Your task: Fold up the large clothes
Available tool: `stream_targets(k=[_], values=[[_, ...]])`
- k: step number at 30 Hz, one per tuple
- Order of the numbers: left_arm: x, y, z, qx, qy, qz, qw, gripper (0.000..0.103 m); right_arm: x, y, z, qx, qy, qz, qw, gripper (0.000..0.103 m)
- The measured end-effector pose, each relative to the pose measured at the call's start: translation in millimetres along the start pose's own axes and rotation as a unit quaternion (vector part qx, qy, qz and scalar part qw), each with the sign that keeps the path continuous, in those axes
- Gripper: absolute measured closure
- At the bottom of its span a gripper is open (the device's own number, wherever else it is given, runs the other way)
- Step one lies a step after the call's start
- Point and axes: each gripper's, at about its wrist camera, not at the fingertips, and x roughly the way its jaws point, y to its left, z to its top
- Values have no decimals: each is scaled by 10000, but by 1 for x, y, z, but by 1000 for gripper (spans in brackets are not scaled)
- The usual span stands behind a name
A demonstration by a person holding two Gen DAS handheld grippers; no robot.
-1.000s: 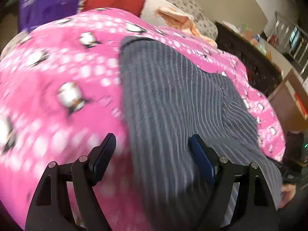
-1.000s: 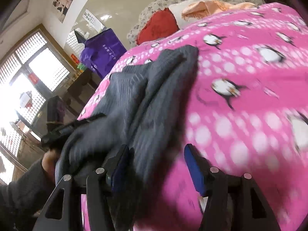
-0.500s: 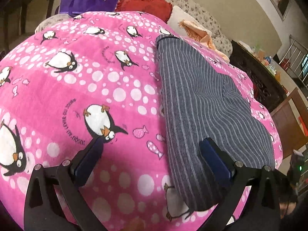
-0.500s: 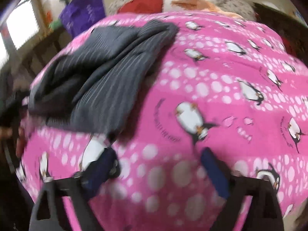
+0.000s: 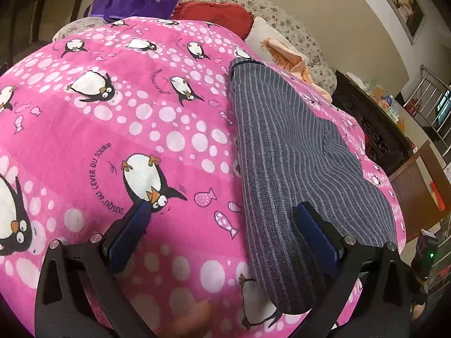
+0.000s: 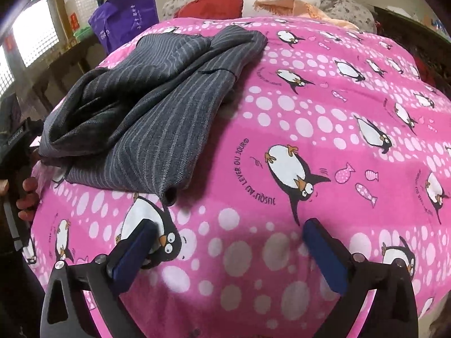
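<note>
Dark grey pinstriped woven garment (image 5: pixel 293 152) lies folded lengthwise on pink penguin-print fleece blanket (image 5: pixel 118 129) over the bed; pale stripes run along it, near end rounded, layers bunched w/ a dark hem (image 6: pixel 132 107) in right view; left gripper (image 5: pixel 225 228) & right gripper (image 6: pixel 229 242) jaws fully apart, holding nothing.

We are in a home bedroom: a bed under a pink penguin blanket (image 5: pixel 118 129), pillows (image 5: pixel 214 14), a framed wall photo (image 5: pixel 403 2).
</note>
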Motion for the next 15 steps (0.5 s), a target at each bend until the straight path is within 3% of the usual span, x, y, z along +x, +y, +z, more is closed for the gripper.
stream_targets(k=[2,5,9,12,15], values=[[0,-1,0,14,37,16,10000,0,-1,2,-2,-33,18,0,10000,0],[-6,-18,5,163,398,272,9987,0,-2,2,0,-83,132,-11,9999,0],[-34,-67,11,491,554,590,9955,0,-19,7,0,49,550,-26,9985,3],[-50,-106,12,747,643,704,9926,0,-59,12,3,238,138,186,9994,3],[-57,-135,12,925,716,845,9895,0,-99,15,13,293,-347,-103,9989,3]])
